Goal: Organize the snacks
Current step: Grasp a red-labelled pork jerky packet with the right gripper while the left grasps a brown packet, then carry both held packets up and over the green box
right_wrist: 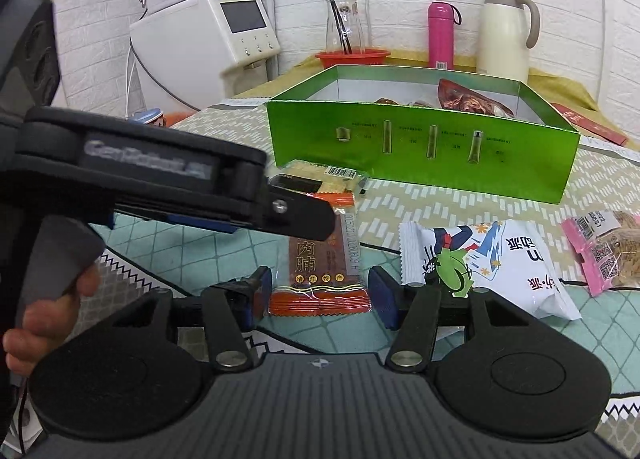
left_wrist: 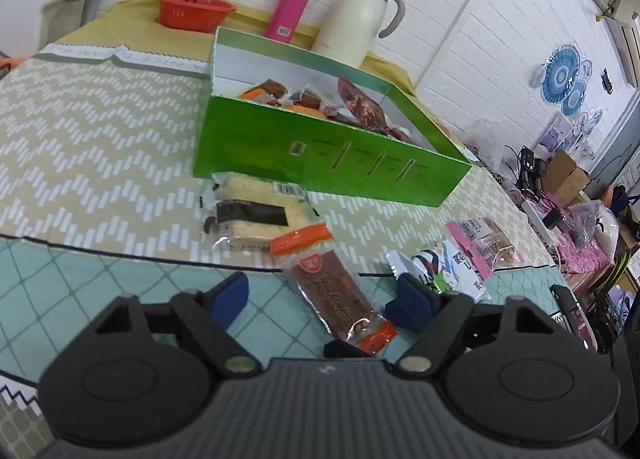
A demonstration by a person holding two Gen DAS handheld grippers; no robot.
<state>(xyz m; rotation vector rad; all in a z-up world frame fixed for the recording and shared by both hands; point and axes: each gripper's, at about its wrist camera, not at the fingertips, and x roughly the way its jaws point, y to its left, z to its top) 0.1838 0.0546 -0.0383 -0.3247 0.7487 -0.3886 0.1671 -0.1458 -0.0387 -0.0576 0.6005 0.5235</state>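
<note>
A green box (left_wrist: 320, 155) (right_wrist: 420, 151) holds several wrapped snacks. In front of it on the tablecloth lie a brown-and-orange jerky packet (left_wrist: 336, 291) (right_wrist: 322, 271), a yellow cake packet (left_wrist: 256, 215) (right_wrist: 320, 175), a white cartoon packet (left_wrist: 444, 271) (right_wrist: 488, 263) and a pink packet (left_wrist: 484, 245) (right_wrist: 604, 251). My left gripper (left_wrist: 320, 299) is open with the jerky packet lying between its fingers. My right gripper (right_wrist: 320, 295) is open too, its fingers either side of the same packet's near end. The left gripper's body (right_wrist: 140, 175) crosses the right wrist view.
Behind the box stand a red basket (left_wrist: 194, 11) with a glass carafe, a pink bottle (left_wrist: 292, 5) and a cream jug (left_wrist: 360, 19). A white appliance (right_wrist: 208, 35) sits at the far left. Clutter lies past the table's right edge (left_wrist: 560, 195).
</note>
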